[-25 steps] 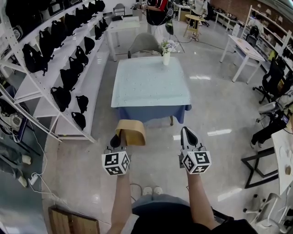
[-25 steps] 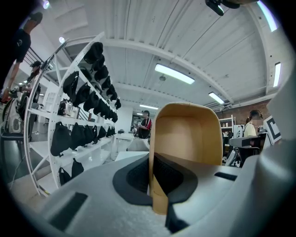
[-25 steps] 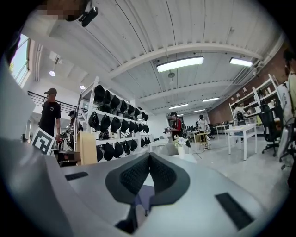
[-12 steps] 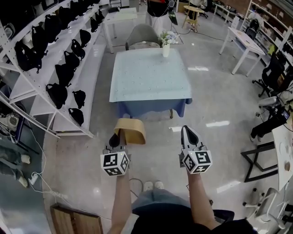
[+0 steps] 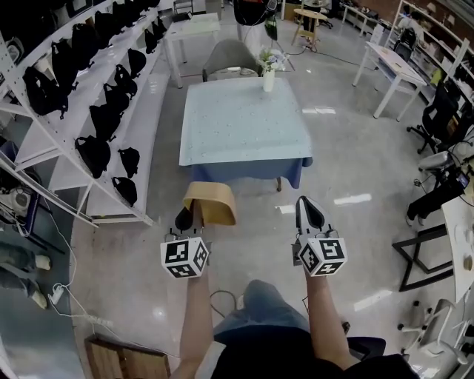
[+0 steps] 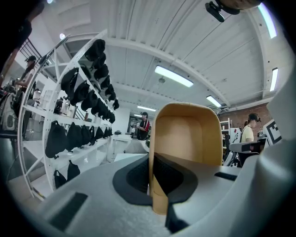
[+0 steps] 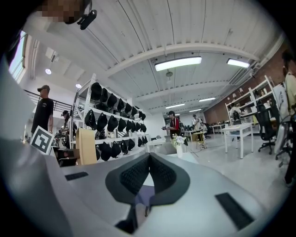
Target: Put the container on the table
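Note:
A tan, rounded container [image 5: 211, 204] hangs above the floor, with my left gripper [image 5: 189, 220] shut on its near wall. In the left gripper view the container [image 6: 187, 139] stands upright between the pads, its open side facing the camera. My right gripper [image 5: 309, 215] is shut with nothing in it, level with the left one; its pads [image 7: 149, 173] meet. From the right gripper view the container [image 7: 86, 146] shows edge-on at the left. The table [image 5: 244, 122] with a pale blue cloth stands ahead of both grippers, a short way off.
A white vase of flowers [image 5: 269, 70] stands at the table's far edge, a grey chair [image 5: 229, 58] behind it. White shelving with black bags [image 5: 89, 96] runs along the left. White desks [image 5: 396, 70] and an office chair [image 5: 444, 111] are at the right. A person [image 5: 252, 9] stands far back.
The table has come slightly nearer in the head view as I walk toward it. Both grippers keep their hold and spacing.

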Demonstrator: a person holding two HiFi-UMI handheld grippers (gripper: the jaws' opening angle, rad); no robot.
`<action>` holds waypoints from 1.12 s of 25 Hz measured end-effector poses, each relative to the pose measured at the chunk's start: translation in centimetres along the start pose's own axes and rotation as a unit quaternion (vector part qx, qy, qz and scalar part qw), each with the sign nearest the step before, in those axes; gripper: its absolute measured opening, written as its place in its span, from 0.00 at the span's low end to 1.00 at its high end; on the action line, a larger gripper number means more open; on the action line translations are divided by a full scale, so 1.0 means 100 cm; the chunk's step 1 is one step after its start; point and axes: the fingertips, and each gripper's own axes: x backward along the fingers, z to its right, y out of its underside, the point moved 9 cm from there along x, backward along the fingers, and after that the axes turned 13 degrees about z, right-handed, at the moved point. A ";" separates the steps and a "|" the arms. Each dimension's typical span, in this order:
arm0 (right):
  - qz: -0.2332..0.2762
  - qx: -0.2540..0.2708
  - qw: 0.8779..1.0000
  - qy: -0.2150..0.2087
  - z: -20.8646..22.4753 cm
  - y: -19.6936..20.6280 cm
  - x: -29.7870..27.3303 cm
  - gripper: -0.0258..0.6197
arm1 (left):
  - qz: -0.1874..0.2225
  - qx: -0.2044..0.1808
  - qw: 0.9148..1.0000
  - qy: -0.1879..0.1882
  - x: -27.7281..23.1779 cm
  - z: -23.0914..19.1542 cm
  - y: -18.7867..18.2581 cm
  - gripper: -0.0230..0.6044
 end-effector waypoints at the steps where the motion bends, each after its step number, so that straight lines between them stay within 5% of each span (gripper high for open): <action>1: 0.002 0.001 1.000 0.001 0.000 -0.001 -0.001 0.04 | 0.003 -0.001 1.000 0.002 -0.002 -0.001 -0.002 0.05; 17: 0.031 0.013 0.999 0.002 0.009 -0.014 -0.045 0.04 | 0.028 -0.006 1.000 0.011 -0.045 -0.013 -0.014 0.05; 28: 0.026 0.006 1.000 -0.001 0.050 0.012 -0.110 0.04 | 0.016 -0.009 1.000 -0.006 -0.109 -0.025 0.012 0.05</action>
